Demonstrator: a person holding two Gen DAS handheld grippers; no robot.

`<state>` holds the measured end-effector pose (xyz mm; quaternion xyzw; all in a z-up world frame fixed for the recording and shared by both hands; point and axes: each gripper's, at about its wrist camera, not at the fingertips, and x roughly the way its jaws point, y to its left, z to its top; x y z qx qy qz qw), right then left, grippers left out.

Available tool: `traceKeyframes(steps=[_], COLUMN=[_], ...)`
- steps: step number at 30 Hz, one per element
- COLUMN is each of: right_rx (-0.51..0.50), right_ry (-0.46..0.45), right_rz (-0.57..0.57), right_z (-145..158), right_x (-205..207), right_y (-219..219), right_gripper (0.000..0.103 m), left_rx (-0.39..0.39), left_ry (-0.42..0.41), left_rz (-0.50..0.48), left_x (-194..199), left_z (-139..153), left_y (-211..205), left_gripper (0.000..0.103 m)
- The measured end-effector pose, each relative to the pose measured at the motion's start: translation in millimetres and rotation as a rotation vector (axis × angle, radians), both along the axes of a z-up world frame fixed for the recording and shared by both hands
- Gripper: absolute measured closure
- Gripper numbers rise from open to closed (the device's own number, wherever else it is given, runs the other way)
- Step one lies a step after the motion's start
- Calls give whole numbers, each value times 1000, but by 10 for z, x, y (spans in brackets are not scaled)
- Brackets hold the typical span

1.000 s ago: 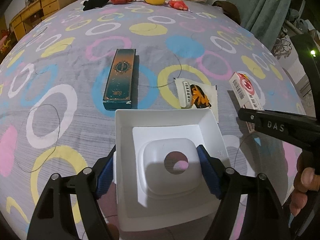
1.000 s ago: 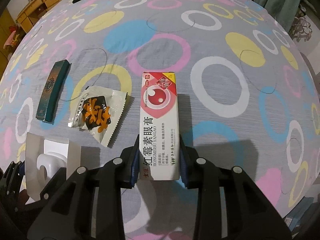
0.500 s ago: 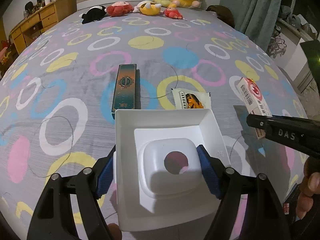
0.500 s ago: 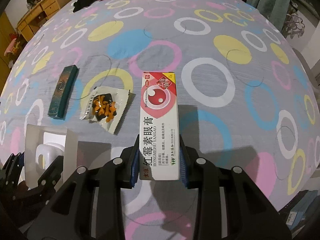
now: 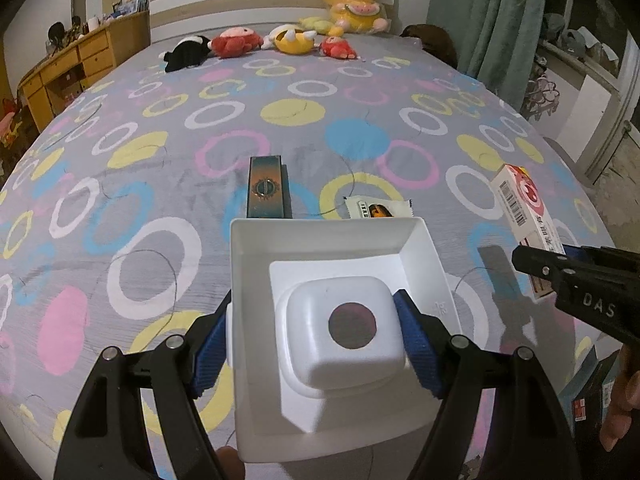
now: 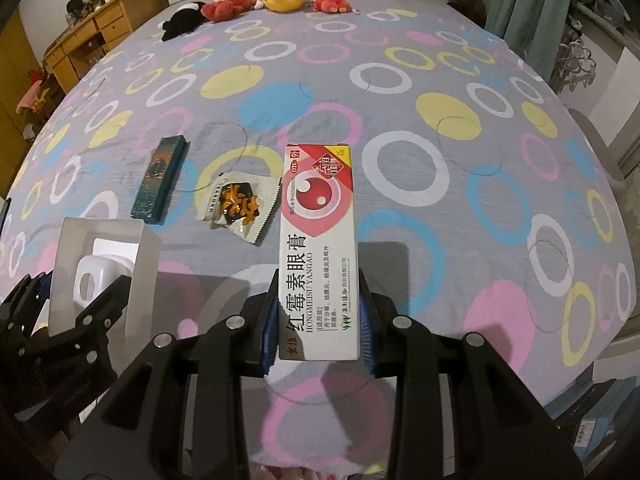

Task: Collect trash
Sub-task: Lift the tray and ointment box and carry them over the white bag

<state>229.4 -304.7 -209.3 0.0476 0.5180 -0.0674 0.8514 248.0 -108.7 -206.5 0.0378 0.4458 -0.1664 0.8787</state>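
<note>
Trash is half gathered: the right tongs (image 6: 318,320) clamp the eye-ointment box (image 6: 318,248) above the bed (image 6: 440,128), and the left tongs (image 5: 316,336) clamp the white bin (image 5: 332,236). Gripped only at its near end, the box may tilt and miss the bin.

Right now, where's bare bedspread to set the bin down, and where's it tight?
Free: the wide stretch left of the teal box, and the area right of the ointment box held by the right gripper. Also mid-bed below the plush toys. Crowded: ahead of the bin, where teal box and wrapper lie close together.
</note>
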Motion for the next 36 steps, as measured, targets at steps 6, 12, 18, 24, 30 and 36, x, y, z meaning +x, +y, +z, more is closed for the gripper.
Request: traceKeyframes(steps=[6,12,18,24,30,36], right_rx=[-13,-17,-35,-48,-41,-36], right_ry=[-36,-66,-92,-116,-128,-121], right_rz=[4,4,2,-2,-2,-8], right_z=[121,203,290,370,386,306], right_x=[-235,-455,-651,-875,-1186,-1513], right_y=[66,119,150,192,223,265], right_gripper=[71,71,71,71,71,71], left_rx=[14,19,16,-32,-45,-18], left_ry=[-17,-42,-56,-57,-66,-72], left_rz=[-14,-29,-48,-55,-59,-102], left_x=[-84,-201,-354,-587,-788,-1033], left_z=[10,74,118,192,178,27], left_y=[74,118,143,246,301,247], left_gripper=[29,29,29,29,29,29])
